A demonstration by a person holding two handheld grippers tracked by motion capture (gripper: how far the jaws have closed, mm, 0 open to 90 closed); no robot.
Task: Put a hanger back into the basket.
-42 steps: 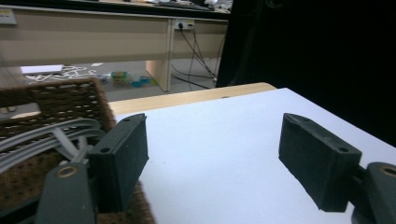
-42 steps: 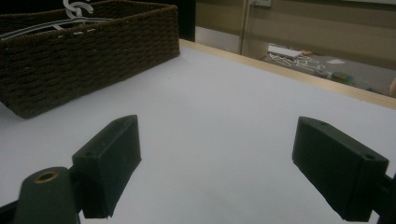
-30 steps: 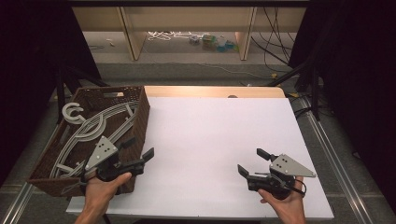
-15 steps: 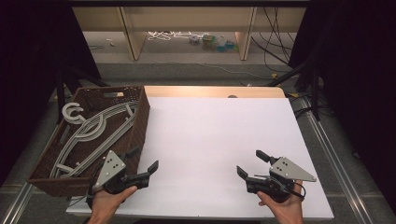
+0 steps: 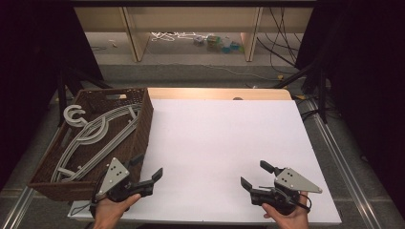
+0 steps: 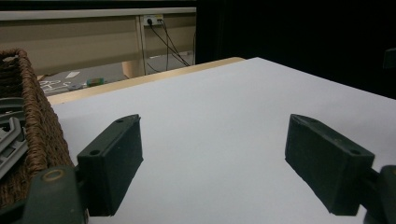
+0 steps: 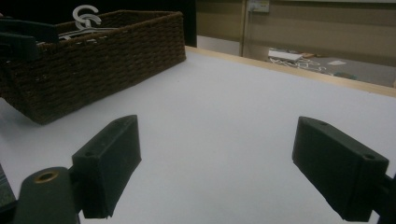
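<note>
Left claw (image 5: 146, 172): held in the person's left hand (image 5: 111, 211) at the near left corner of the worktop (image 5: 224, 143), just beside the basket's near right corner; jaws spread wide with nothing between them, pointing toward the right and a little away from the person.
Left claw, own view (image 6: 212, 158): both black jaws stand apart over bare white surface, the woven basket wall (image 6: 39, 126) close on the left.
Right claw (image 5: 257, 175): held in the right hand (image 5: 286, 217) near the near edge, toward the right corner; jaws spread wide, holding nothing, pointing left and away.
Right claw, own view (image 7: 219, 163): jaws apart above the white surface, the basket (image 7: 93, 60) farther off at the upper left.
Basket (image 5: 143, 124): dark brown wicker, rectangular, sitting along the left edge of the worktop and overhanging it.
Hangers (image 5: 93, 136): grey plastic, lying stacked inside the basket, hooks toward its far left end; one hook (image 7: 88, 15) rises above the rim.
Worktop: white sheet with a bare wooden strip (image 5: 215, 93) along the far edge.
Gap: the two claws are well apart.
</note>
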